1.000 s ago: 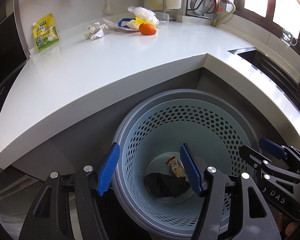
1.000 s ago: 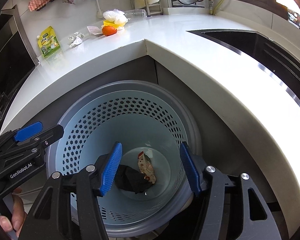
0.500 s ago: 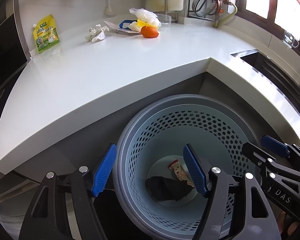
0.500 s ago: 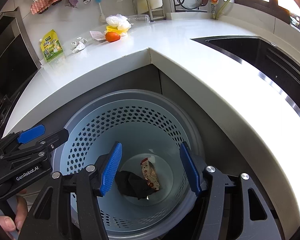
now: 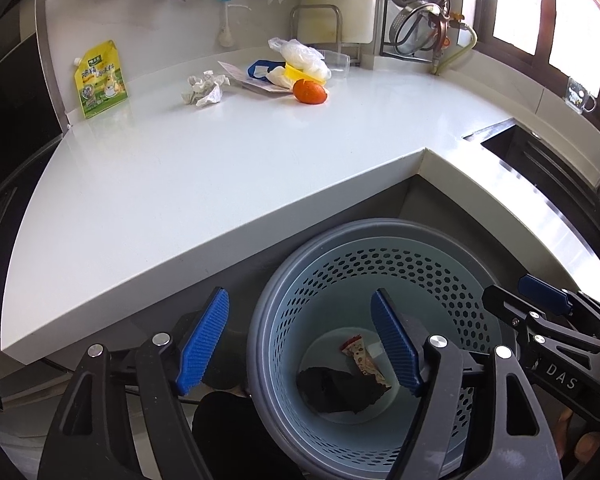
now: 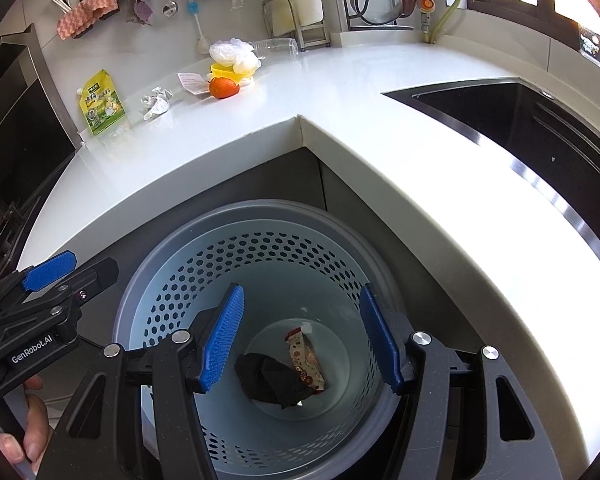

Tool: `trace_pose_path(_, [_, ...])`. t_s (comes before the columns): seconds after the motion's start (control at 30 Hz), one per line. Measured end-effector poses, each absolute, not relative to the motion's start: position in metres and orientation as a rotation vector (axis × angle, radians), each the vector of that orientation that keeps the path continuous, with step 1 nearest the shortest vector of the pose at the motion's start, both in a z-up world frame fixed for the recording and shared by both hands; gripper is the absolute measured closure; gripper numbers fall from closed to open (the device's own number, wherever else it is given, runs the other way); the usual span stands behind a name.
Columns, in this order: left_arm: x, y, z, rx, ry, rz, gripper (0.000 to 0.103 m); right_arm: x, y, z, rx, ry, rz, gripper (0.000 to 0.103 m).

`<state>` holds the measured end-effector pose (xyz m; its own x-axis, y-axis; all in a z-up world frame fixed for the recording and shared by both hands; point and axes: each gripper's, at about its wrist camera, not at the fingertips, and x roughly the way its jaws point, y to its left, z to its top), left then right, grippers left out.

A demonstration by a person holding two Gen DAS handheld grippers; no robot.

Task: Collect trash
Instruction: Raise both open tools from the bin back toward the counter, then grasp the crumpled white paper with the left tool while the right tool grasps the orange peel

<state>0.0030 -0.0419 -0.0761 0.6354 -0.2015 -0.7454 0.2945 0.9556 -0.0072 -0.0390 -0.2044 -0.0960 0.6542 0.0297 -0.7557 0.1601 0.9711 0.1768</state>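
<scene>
Below, both grippers' jaws gape — left gripper (image 5: 300, 344) opening — over bin (image 5: 284, 292).

"DAS" on the right gripper (image 5: 540, 312) — "GenRobot.AI" on the left gripper (image 6: 50, 266).

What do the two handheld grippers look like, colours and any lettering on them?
Both are black plastic frames with silver rivets and ribbed blue finger pads. The left gripper reads "GenRobot.AI" on its side in the right wrist view; the right gripper shows "DAS" in the left wrist view. No cables or sleeves visible.
</scene>
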Motion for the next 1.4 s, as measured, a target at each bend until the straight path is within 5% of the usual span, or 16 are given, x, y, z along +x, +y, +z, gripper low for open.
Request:
trace_pose_path(0.7, [0.088,-0.003,0.016,0.057,0.644,-0.212,0.019,0.063,-0.214,-0.019,0.161,0.732,-0.014,0.043])
trace_pose_path(1.4, [0.216,0.021,0.000,0.073,0.663,-0.077,0.011,0.209,-0.181,-0.037,0.151,0.792,0.059,0.041])
